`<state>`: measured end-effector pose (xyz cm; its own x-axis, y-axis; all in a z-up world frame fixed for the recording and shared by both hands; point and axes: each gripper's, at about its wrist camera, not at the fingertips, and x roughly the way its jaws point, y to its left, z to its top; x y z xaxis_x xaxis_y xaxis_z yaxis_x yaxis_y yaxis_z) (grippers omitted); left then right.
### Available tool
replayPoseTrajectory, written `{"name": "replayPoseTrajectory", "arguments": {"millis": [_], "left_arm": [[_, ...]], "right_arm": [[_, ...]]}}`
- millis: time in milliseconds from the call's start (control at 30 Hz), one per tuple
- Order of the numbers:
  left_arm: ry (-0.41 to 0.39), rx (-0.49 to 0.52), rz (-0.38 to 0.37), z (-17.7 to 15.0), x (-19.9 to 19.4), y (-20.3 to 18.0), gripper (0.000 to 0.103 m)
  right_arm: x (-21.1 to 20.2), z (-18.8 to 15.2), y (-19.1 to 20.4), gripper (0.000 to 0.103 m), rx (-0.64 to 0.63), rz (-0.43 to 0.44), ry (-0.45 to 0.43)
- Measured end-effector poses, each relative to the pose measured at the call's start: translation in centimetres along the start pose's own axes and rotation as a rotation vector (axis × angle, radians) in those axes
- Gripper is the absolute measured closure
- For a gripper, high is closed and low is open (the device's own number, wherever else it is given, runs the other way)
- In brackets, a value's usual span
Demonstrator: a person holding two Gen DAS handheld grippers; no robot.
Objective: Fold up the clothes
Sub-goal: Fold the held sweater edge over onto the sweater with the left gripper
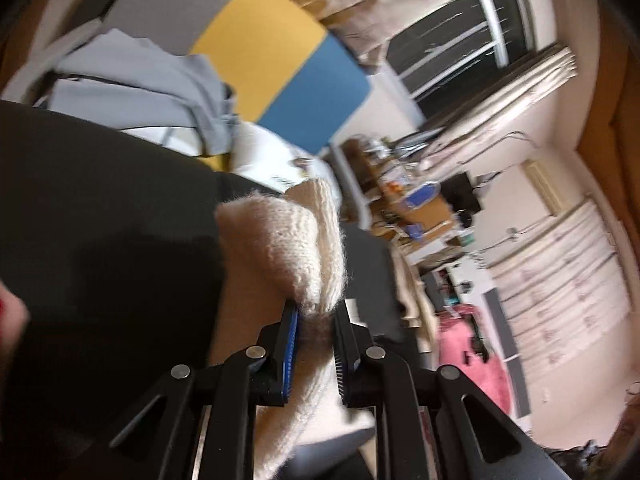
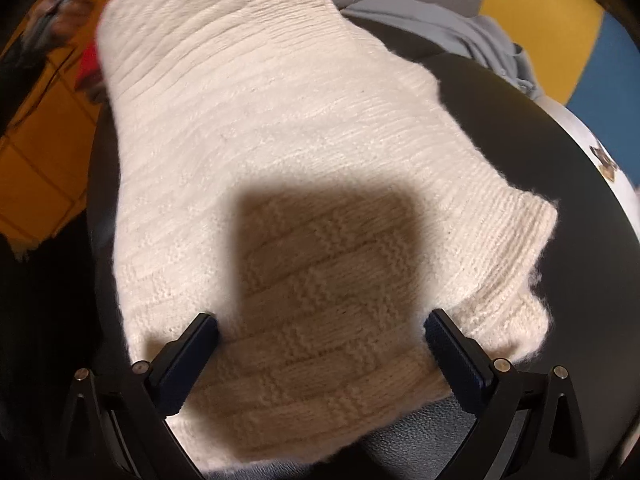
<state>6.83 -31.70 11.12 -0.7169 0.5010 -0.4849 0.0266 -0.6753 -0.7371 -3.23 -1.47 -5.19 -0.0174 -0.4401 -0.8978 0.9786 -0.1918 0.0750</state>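
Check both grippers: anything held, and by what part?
Left gripper is shut on a bunched fold of the cream knit sweater, near an edge. Right gripper holds nothing; its jaws stand open over the sweater.

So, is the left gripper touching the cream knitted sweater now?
Touching. The left wrist view shows the left gripper with its jaws nearly closed on a bunched fold of the cream knitted sweater, knit pressed against both pads.

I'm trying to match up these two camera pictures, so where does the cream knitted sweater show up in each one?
Left wrist view: the cream sweater sits at lower centre, a bunched fold pinched in the left gripper.
Right wrist view: it fills the middle of the picture, spread on the dark round table under the open right gripper.
Shared landmark: the grey garment beside the yellow and blue mat.
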Motion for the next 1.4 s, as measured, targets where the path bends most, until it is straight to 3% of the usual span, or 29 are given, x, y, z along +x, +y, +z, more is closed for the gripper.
{"name": "replayPoseTrajectory", "arguments": {"millis": [100, 133, 167, 233, 367, 500, 567, 600, 700, 767, 1000, 1233, 1300, 1400], "left_arm": [[-0.03, -0.023, -0.083, -0.3, 1.4, -2.8, 0.089], [-0.039, -0.031, -0.108, -0.4, 1.9, -3.6, 0.092], [-0.046, -0.036, -0.14, -0.4, 2.5, -4.5, 0.103], [-0.061, -0.041, -0.218, -0.5, 3.8, -6.7, 0.103], [-0.019, 0.053, -0.155, -0.6, 8.6, -10.9, 0.103], [0.045, 0.179, 0.02, -1.2, 11.1, -11.8, 0.103], [0.104, 0.268, 0.139, -2.3, 11.8, -11.7, 0.093], [0.133, 0.316, 0.202, -2.9, 12.0, -11.6, 0.082], [0.222, 0.378, 0.312, -4.9, 13.1, -10.6, 0.074], [0.295, 0.474, 0.398, -6.7, 14.2, -10.4, 0.061], [0.489, 0.774, 0.529, -12.1, 19.2, -11.3, 0.026], [0.52, 0.832, 0.603, -14.0, 22.3, -11.7, 0.016], [0.536, 0.901, 0.687, -15.2, 23.8, -11.4, 0.016], [0.525, 0.926, 0.816, -15.5, 25.1, -9.9, 0.016]], "right_arm": [[-0.2, -0.7, -0.2, 0.0, 0.034, 0.002, -0.056], [-0.3, -0.9, -0.2, 0.0, 0.042, 0.004, -0.072], [-0.4, -1.1, -0.2, 0.0, 0.048, 0.004, -0.086], [-0.5, -1.6, -0.3, 0.0, 0.06, 0.002, -0.114], [-0.7, -2.3, -0.2, 0.0, 0.088, 0.001, -0.174], [-0.7, -3.0, -0.1, 0.0, 0.11, 0.002, -0.236], [-0.5, -3.3, 0.3, 0.0, 0.122, 0.0, -0.258], [-0.4, -3.4, 0.6, 0.0, 0.121, -0.002, -0.257], [-0.6, -3.8, 1.2, 0.0, 0.119, -0.012, -0.259], [-0.5, -3.5, 0.8, 0.0, 0.117, -0.017, -0.258], [-0.2, -3.0, -0.3, 0.0, 0.12, -0.033, -0.262], [-0.4, -3.2, -0.3, 0.0, 0.122, -0.03, -0.276], [-0.6, -3.3, -0.3, 0.0, 0.126, -0.022, -0.284], [-0.7, -3.5, -0.4, 0.0, 0.129, -0.015, -0.296]]}}
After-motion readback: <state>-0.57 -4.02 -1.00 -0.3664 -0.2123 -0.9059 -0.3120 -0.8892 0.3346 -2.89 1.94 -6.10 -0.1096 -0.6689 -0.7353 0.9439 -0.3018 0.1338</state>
